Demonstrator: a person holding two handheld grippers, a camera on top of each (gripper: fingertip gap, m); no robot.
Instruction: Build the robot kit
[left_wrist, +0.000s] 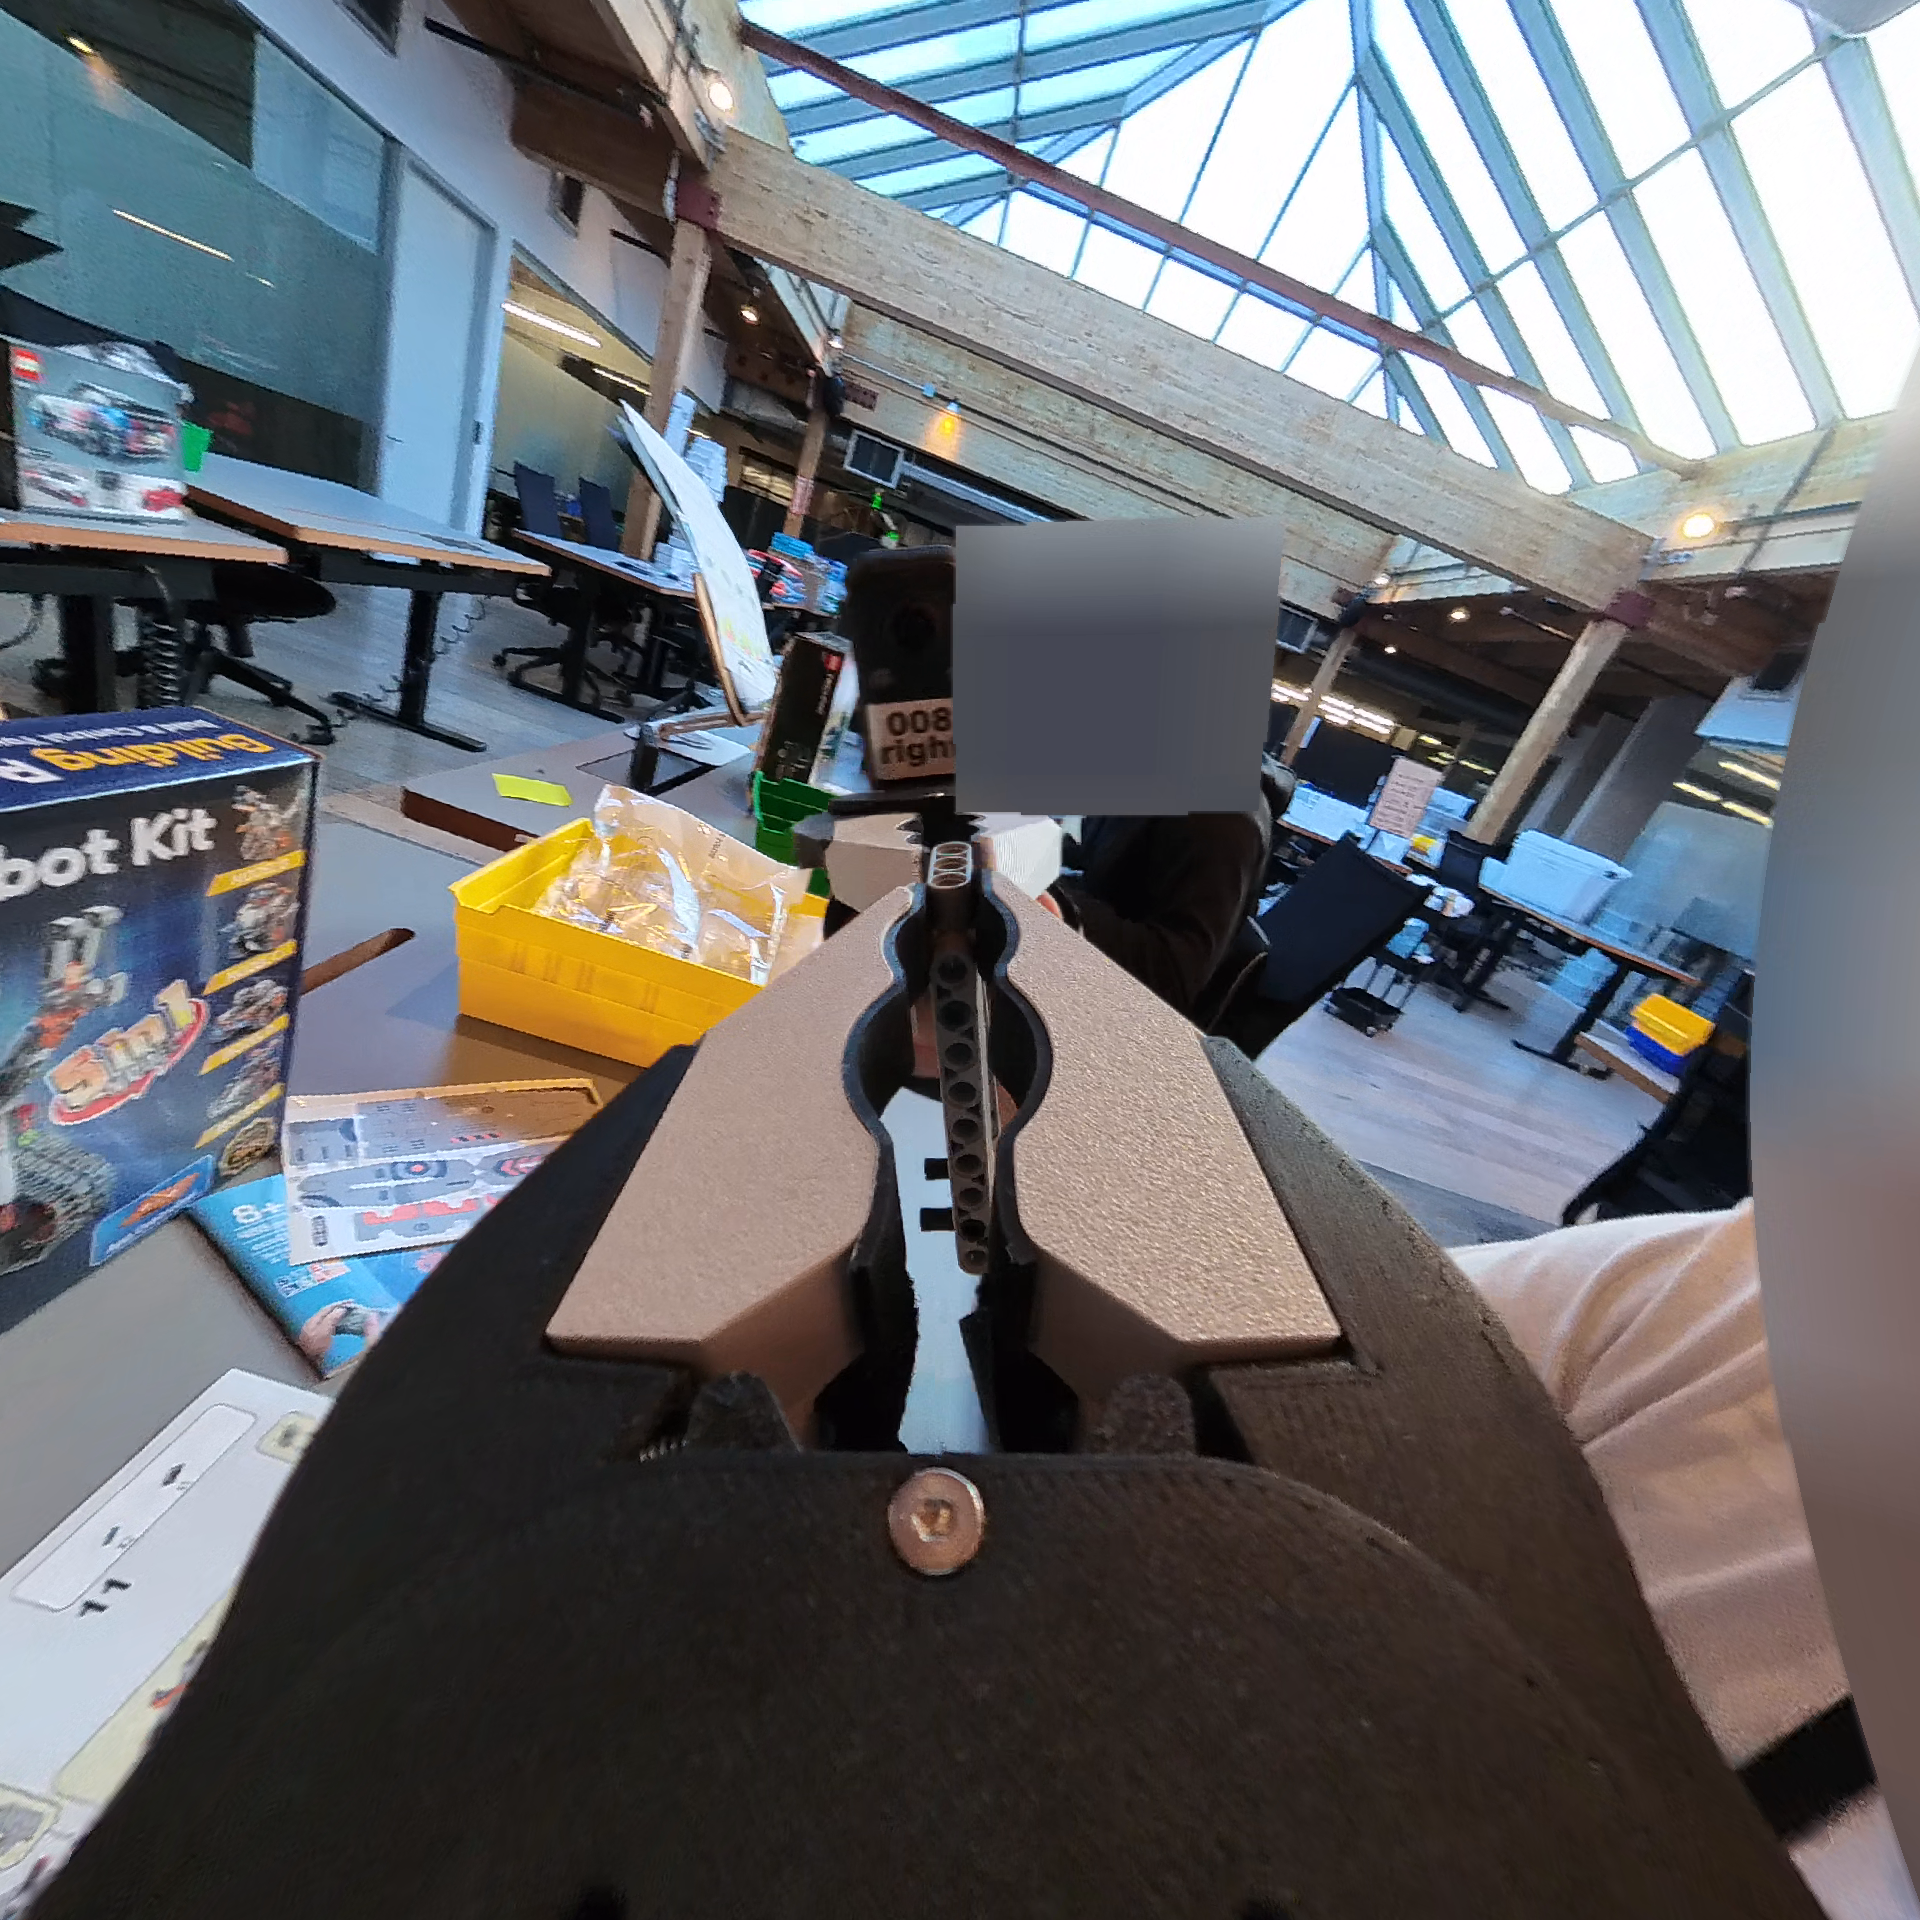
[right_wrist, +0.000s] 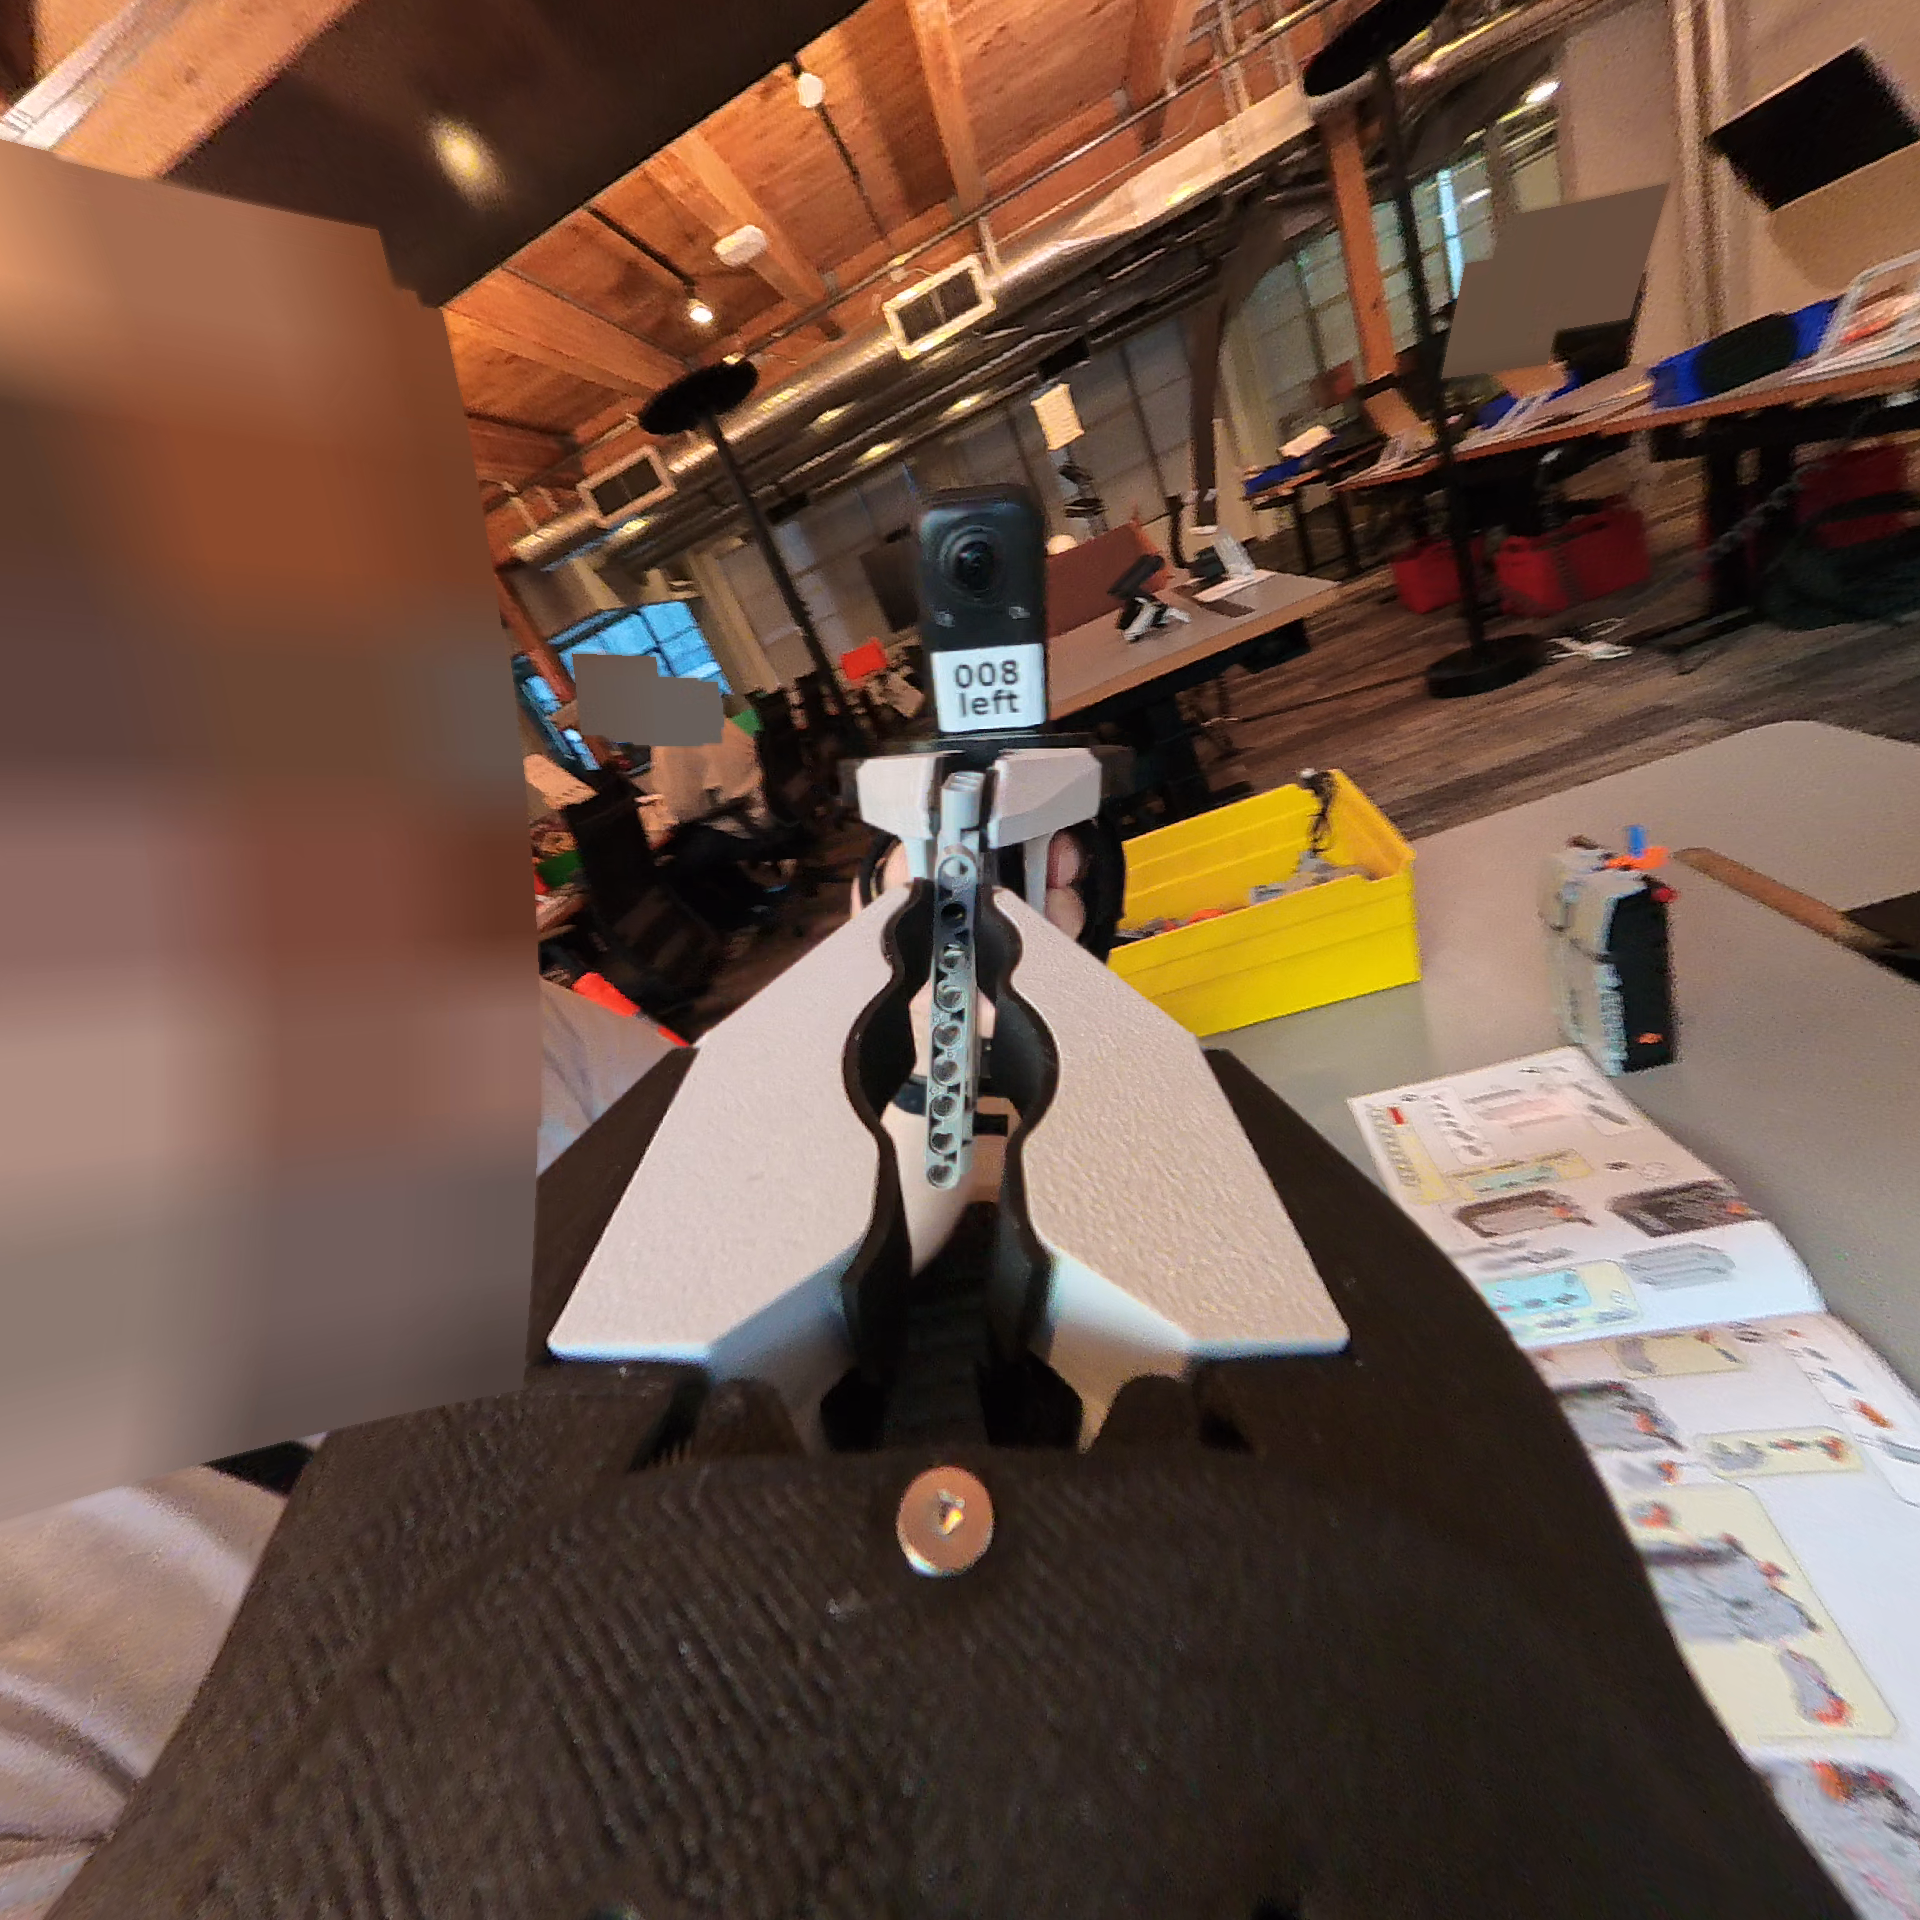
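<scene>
**Q:** Both tongs first — how do they stand?

**A:** Left gripper (left_wrist: 951, 899) is closed to a narrow gap, and a dark grey perforated beam (left_wrist: 961, 1081) runs lengthwise between its fingers, tip sticking out past them. Right gripper (right_wrist: 951, 899) is equally narrow, with a light grey perforated beam (right_wrist: 951, 1039) lying along its gap. The two grippers face each other tip to tip, raised above the table. In each view, the far end of the beam reaches the fingers of the opposite gripper, so each beam appears pinched from both ends. I cannot tell whether the two beams are joined.

**Q:** What lies around them?

**A:** In the left wrist view, a grey table (left_wrist: 384, 883) carries a yellow bin (left_wrist: 582, 977) holding crumpled clear plastic bags (left_wrist: 665, 883). Nearer the camera stands a blue building-kit box (left_wrist: 145, 966), and beside it lie a sticker sheet (left_wrist: 416, 1164) and a blue leaflet (left_wrist: 312, 1288). A white instruction page (left_wrist: 125, 1538) lies at the lower left.

**Q:** And from the other side?

**A:** The right wrist view shows another yellow bin (right_wrist: 1278, 914) with small parts inside, just behind the opposite gripper. To the right, a partly built grey and black model (right_wrist: 1610, 956) with orange bits stands upright on the table. An open instruction booklet (right_wrist: 1621, 1299) lies in front of it. A person's pale sleeve (left_wrist: 1662, 1455) shows at the lower right of the left view.
</scene>
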